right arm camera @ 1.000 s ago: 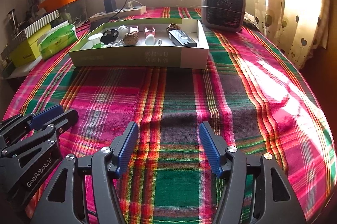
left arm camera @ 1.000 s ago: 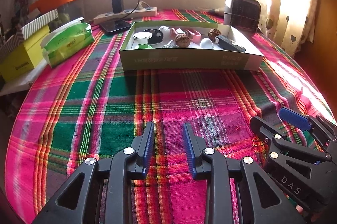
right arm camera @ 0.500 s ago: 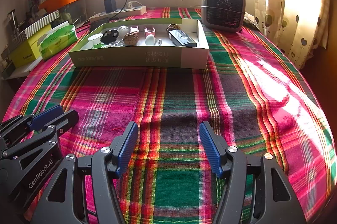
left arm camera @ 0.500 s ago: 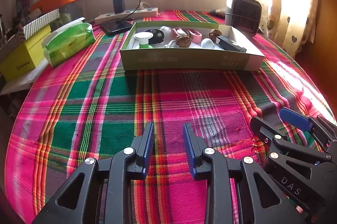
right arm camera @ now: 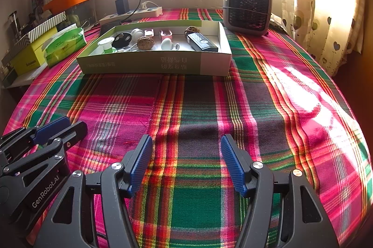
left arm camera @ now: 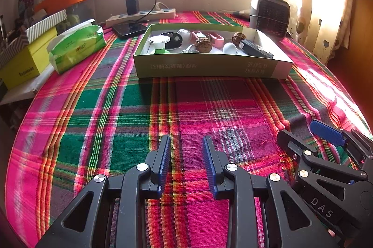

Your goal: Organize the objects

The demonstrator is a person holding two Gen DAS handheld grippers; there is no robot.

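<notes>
A shallow green-and-white cardboard box [left arm camera: 209, 66] [right arm camera: 153, 65] stands on the plaid cloth at the far middle. It holds several small items: a walnut [left arm camera: 203, 45] [right arm camera: 145, 42], a second walnut [left arm camera: 238, 37], a black remote [left arm camera: 255, 50] [right arm camera: 201, 42], a white-and-green cap [left arm camera: 159, 43], a white knob [right arm camera: 166, 43] and pink clips [left arm camera: 215, 37]. My left gripper [left arm camera: 186, 154] is open and empty, low over the cloth near the front edge. My right gripper [right arm camera: 186, 154] is open wider and empty, beside it to the right.
A small grey heater [right arm camera: 247, 8] stands behind the box on the right. A green tissue pack [left arm camera: 77, 47] and a yellow box [left arm camera: 25, 61] lie at the left. A power strip with charger [left arm camera: 139, 14] and a phone [left arm camera: 130, 28] lie at the back. Curtains hang at the right.
</notes>
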